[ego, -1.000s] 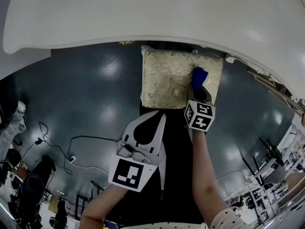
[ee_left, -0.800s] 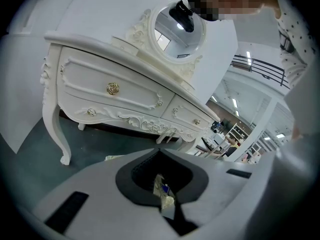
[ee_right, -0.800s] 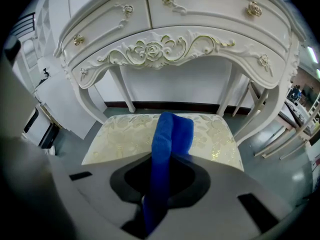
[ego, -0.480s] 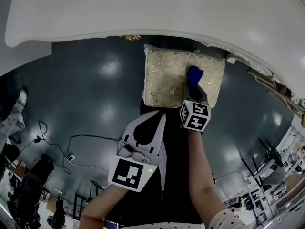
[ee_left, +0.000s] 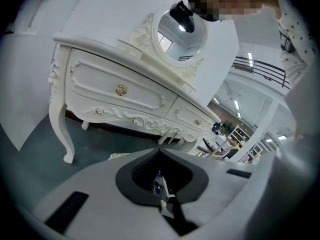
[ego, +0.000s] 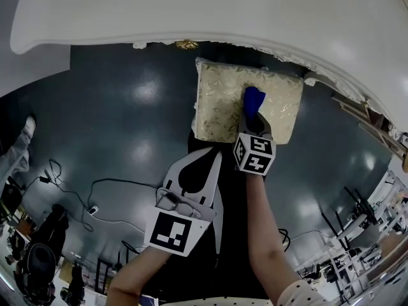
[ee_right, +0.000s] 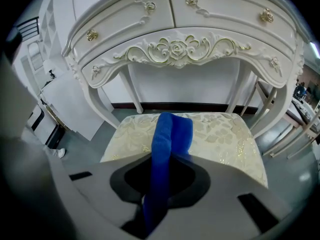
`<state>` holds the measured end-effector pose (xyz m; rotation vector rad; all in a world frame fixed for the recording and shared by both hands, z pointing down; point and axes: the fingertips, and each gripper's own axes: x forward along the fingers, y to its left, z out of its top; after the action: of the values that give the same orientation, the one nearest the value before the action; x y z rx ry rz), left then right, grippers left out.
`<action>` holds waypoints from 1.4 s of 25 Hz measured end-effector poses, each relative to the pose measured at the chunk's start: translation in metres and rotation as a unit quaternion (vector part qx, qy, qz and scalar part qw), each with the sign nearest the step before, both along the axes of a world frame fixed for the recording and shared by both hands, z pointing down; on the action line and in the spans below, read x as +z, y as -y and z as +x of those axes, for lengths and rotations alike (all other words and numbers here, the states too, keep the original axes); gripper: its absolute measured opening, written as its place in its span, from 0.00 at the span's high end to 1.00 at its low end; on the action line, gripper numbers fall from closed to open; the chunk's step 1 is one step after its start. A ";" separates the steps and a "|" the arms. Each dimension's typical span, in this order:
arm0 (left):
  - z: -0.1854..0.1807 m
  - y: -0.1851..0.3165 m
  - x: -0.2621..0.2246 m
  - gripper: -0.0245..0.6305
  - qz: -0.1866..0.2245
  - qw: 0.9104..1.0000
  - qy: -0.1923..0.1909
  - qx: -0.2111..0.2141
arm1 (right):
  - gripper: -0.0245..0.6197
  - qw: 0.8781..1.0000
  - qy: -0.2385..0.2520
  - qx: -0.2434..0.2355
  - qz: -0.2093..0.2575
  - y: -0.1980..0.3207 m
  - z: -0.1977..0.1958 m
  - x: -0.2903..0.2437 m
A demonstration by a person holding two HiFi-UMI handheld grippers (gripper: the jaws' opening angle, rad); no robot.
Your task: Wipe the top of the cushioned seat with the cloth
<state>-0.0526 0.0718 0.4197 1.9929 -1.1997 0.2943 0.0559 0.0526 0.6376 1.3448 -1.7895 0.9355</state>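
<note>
The cushioned seat [ego: 220, 107] has a pale gold floral top and stands on the dark floor, partly under the white dressing table. My right gripper [ego: 254, 116] is shut on a blue cloth [ego: 253, 99], which rests on the middle of the seat top. In the right gripper view the blue cloth [ee_right: 172, 131] runs out from between the jaws of the right gripper [ee_right: 169, 160] onto the seat [ee_right: 222, 139]. My left gripper [ego: 205, 161] hangs short of the seat's near edge, shut and empty. The left gripper [ee_left: 160, 155] faces the table's drawers.
The white dressing table [ego: 191, 18] overhangs the seat's far side, and its curved legs [ee_right: 102, 106] flank the seat. An oval mirror [ee_left: 177, 34] stands on top. Cables [ego: 95, 193] lie on the floor at the left. Furniture clutter fills the far right [ego: 363, 222].
My right gripper has slid the blue cloth leftward across the seat top, from the right part toward the middle. The left gripper has stayed where it was.
</note>
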 end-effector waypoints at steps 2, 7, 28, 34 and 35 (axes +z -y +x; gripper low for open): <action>-0.002 -0.001 0.000 0.97 0.000 1.000 0.000 -0.002 | 0.86 1.000 0.002 -0.002 0.000 -0.001 -0.004 0.000; -0.007 -0.003 -0.001 0.97 0.000 1.000 -0.001 -0.008 | 0.86 1.000 0.008 -0.008 0.000 -0.003 -0.016 -0.002; -0.022 -0.010 -0.001 0.97 0.001 0.999 0.000 -0.033 | 0.86 0.999 0.028 -0.037 -0.004 -0.009 -0.056 -0.002; -0.026 -0.013 -0.002 0.97 0.003 0.999 0.001 -0.039 | 0.86 0.998 0.036 -0.046 -0.002 -0.010 -0.070 -0.003; -0.027 -0.014 -0.002 0.96 0.002 0.999 0.001 -0.040 | 0.86 0.998 0.037 -0.048 -0.002 -0.011 -0.073 -0.003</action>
<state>-0.0794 0.0861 0.4180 1.9428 -1.2785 0.2539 -0.0167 0.0633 0.6346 1.2243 -1.8905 0.9459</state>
